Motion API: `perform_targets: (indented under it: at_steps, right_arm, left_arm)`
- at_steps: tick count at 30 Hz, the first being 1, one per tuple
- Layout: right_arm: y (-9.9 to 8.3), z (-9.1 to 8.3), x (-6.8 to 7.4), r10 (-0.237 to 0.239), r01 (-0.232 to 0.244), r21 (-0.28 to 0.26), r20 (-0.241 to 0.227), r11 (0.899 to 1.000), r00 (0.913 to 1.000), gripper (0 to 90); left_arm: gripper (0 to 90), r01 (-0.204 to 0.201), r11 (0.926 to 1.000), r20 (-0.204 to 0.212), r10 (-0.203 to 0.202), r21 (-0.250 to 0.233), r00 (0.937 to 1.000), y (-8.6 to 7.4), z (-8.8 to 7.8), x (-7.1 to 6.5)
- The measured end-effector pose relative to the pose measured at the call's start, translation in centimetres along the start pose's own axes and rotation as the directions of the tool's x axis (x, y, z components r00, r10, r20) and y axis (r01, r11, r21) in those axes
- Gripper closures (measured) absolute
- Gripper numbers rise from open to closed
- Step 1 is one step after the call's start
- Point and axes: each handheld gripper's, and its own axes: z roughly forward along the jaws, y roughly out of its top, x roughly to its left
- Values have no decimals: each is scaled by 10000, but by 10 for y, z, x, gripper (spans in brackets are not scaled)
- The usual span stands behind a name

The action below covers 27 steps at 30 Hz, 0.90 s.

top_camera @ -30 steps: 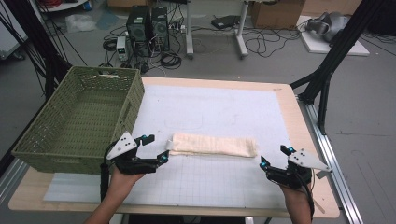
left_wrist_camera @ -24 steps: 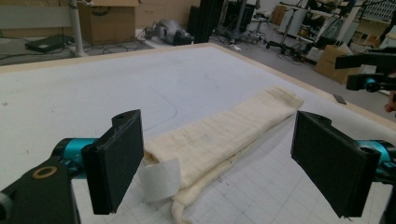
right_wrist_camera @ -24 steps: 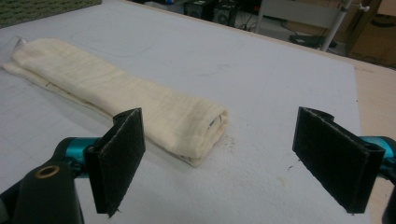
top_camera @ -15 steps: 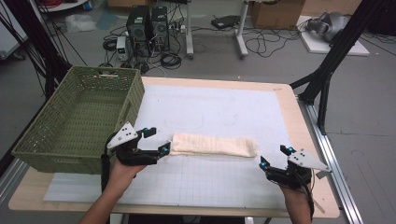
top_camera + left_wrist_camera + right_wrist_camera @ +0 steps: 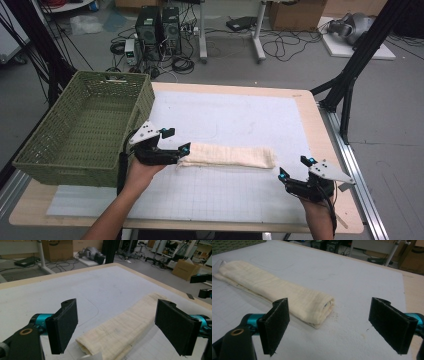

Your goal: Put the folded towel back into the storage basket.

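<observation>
Cream folded cloth (image 5: 227,155); green woven basket (image 5: 80,131); white gridded mat (image 5: 235,190); black tool pads (image 5: 62,328)

No legible text or labels.

A long cream cloth (image 5: 227,155) lies flat on the white worktop (image 5: 240,115). It is folded up into a soft, thick roll. It stretches from left to right, near the middle of the worktop. Its right end (image 5: 322,308) shows folded layers. Its left end (image 5: 92,346) is folded too.
</observation>
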Motion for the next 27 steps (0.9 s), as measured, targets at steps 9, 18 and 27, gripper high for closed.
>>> perform_targets:
  at_steps: [9,18,27]
  right_arm:
    - [1,3,1,-59,59,16,-48,10000,10000,156]
    - [0,3,0,-62,62,43,-51,10000,10000,156]
    - [0,4,0,-144,145,73,-101,9999,9998,156]
  left_arm:
    - [197,176,9993,-206,-169,322,9996,-2,14,7]
    - [206,445,9944,-253,-422,963,9988,-9,29,14]
    - [244,716,9731,-659,-585,2191,9961,-24,45,23]
